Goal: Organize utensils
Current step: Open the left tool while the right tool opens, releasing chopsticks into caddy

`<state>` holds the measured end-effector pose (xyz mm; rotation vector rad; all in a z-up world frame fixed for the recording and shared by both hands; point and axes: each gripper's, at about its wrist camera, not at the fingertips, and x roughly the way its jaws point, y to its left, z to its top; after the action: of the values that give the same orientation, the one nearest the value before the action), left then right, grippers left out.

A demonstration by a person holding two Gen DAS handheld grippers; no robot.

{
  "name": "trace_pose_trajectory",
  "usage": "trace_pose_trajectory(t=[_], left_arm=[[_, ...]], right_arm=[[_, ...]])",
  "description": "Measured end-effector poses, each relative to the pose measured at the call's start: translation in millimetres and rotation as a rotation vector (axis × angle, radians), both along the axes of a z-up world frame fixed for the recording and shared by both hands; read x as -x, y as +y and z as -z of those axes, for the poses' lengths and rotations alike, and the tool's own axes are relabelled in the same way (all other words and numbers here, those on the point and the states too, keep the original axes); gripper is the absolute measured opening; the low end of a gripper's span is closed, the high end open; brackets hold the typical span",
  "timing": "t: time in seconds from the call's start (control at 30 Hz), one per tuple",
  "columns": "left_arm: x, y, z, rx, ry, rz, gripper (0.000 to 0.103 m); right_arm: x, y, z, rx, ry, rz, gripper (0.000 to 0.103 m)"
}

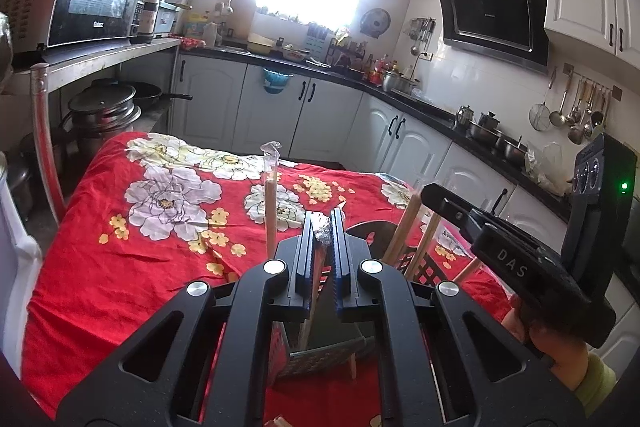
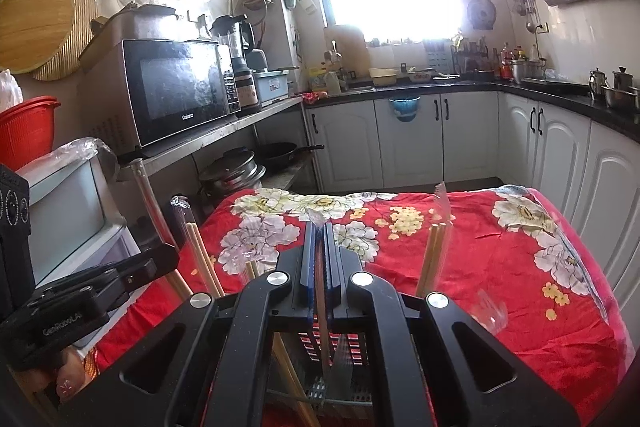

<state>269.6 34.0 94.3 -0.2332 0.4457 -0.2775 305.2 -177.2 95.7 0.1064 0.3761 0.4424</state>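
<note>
Left gripper (image 1: 324, 227): jaws nearly closed on a plastic-wrapped chopstick pair (image 1: 322, 231), the crinkled wrapper end pinched between the blue pads just above a mesh holder (image 1: 320, 355). Right gripper (image 2: 319, 239): jaws nearly closed on another wrapped pair (image 2: 320, 291), whose shaft runs down between the pads into the same holder (image 2: 320, 387). In the left view the right gripper's body (image 1: 520, 267) sits just to the right and reads "DAS"; in the right view the left gripper's body (image 2: 76, 303) sits at lower left and reads "GenRobot.AI". More wrapped chopsticks stand upright or tilted in the holder: one (image 1: 271, 199) left of the left gripper, several (image 1: 408, 227) to its right; in the right view, one set (image 2: 202, 259) to the left and one (image 2: 434, 251) to the right. The holder rests on a red floral cloth (image 1: 160, 207) covering the table. On a steel shelf beyond, a microwave (image 2: 180, 91) is marked "Galanz". The range hood (image 1: 492, 11) carries lettering too small to read.
</note>
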Motion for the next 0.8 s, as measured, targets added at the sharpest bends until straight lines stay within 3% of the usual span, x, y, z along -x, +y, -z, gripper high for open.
trace_pose_trajectory(t=[0.23, 0.3, 0.47, 0.6, 0.73, 0.8], left_arm=[[0, 0, 1, 0.003, 0.005, 0.002, 0.003], [0, 0, 2, 0.0, 0.007, 0.002, 0.003], [1, -1, 1, -0.004, 0.009, 0.002, 0.004], [4, 0, 1, -0.002, 0.009, 0.002, 0.02], [10, 1, -3, 0.005, 0.006, 0.01, 0.028], [16, 2, -5, 0.015, 0.004, 0.02, 0.036]], right_arm=[[12, -4, -1, 0.003, 0.003, -0.01, 0.027], [16, -5, -2, 0.005, -0.004, -0.001, 0.042], [26, -12, -6, -0.011, -0.009, 0.01, 0.047], [33, -19, -10, -0.044, -0.012, 0.008, 0.055], [42, -22, -14, -0.041, -0.016, 0.014, 0.061], [48, -24, -15, -0.048, -0.017, 0.012, 0.065]])
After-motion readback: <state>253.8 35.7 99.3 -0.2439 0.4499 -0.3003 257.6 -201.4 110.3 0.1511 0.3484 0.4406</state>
